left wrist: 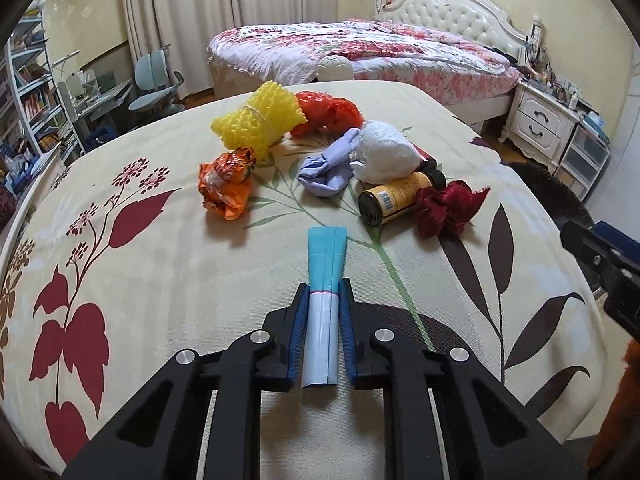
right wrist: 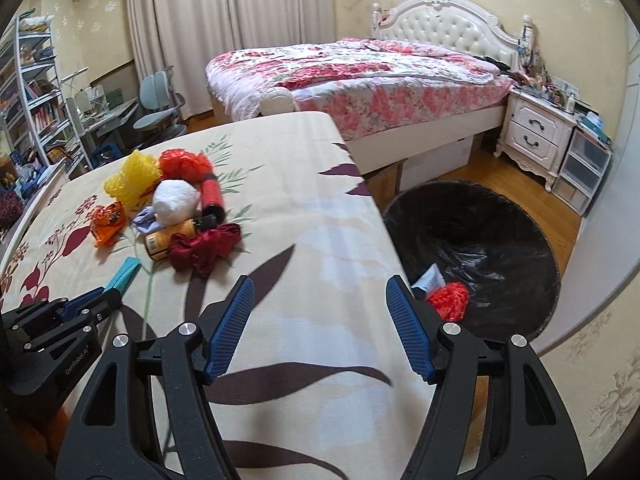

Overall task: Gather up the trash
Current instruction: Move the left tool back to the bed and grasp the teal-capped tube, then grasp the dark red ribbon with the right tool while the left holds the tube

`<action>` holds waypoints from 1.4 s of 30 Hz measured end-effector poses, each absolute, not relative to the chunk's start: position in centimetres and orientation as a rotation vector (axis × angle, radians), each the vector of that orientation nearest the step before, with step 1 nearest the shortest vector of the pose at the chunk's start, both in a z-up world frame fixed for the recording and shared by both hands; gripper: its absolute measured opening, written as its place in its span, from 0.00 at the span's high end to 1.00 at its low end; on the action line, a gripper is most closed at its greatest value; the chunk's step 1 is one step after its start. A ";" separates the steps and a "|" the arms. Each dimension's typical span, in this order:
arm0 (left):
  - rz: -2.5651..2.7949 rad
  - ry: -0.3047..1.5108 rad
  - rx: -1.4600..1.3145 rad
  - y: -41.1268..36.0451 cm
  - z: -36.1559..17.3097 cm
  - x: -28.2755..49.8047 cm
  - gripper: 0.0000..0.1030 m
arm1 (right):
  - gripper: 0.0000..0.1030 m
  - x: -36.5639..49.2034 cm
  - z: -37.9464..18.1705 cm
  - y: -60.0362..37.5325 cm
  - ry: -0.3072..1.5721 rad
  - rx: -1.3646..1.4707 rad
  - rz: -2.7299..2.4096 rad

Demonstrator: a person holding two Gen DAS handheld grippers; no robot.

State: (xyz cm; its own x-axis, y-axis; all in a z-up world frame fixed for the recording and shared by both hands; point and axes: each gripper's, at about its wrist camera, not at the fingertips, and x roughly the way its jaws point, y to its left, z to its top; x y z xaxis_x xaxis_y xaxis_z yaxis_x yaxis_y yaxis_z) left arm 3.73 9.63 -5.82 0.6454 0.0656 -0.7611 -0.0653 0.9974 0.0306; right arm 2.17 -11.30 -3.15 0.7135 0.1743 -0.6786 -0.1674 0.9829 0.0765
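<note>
My left gripper (left wrist: pixel 324 285) is shut on a flat teal-and-white tube (left wrist: pixel 326 252) that lies on the floral tablecloth (left wrist: pixel 160 280); its teal end sticks out past the fingertips. Beyond it lies a heap of trash: a yellow foam net (left wrist: pixel 256 120), an orange-red bag (left wrist: pixel 328 112), an orange wrapper (left wrist: pixel 228 184), a lavender glove (left wrist: pixel 326 168), a white bag (left wrist: pixel 384 152), a yellow bottle (left wrist: pixel 394 198) and a dark red cloth (left wrist: pixel 444 208). My right gripper (right wrist: pixel 320 284) hangs open and empty over the table's right edge, beside a black-lined trash bin (right wrist: pixel 500 216).
The bin holds a red net (right wrist: pixel 450 298) and a white packet (right wrist: pixel 430 278). A floral bed (right wrist: pixel 360 76) stands behind the table, a white nightstand (right wrist: pixel 536 136) to the right, and a desk chair (right wrist: pixel 160 100) and bookshelves (right wrist: pixel 32 100) to the left.
</note>
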 end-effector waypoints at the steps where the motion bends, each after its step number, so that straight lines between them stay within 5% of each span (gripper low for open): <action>1: 0.078 0.855 -0.004 9.9 -5.6 3.5 0.83 | 0.35 2.2 -3.1 -10.9 0.754 0.005 0.200; 20: 0.226 0.797 -0.042 16.0 -4.4 3.9 0.83 | 0.30 6.5 -5.0 -2.7 0.853 -0.058 0.301; 24: 0.222 0.797 -0.050 15.9 -4.5 4.0 0.83 | 0.52 6.7 -5.5 -3.0 0.880 -0.057 0.320; 27: 0.212 0.794 -0.053 15.6 -4.5 4.0 0.83 | 0.58 6.4 -5.4 -3.6 0.875 -0.052 0.321; 42: 0.121 0.739 -0.036 11.3 -2.7 3.3 0.83 | 0.60 4.0 -3.1 -9.4 0.791 -0.028 0.242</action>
State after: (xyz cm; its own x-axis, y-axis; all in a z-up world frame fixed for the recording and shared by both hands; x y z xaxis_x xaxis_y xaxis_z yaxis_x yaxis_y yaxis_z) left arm 3.28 11.33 -2.68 0.7322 0.0975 -0.6741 -0.1230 0.9924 0.0098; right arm 4.01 -9.37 -3.07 0.6767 0.2050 -0.7071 -0.2257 0.9720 0.0658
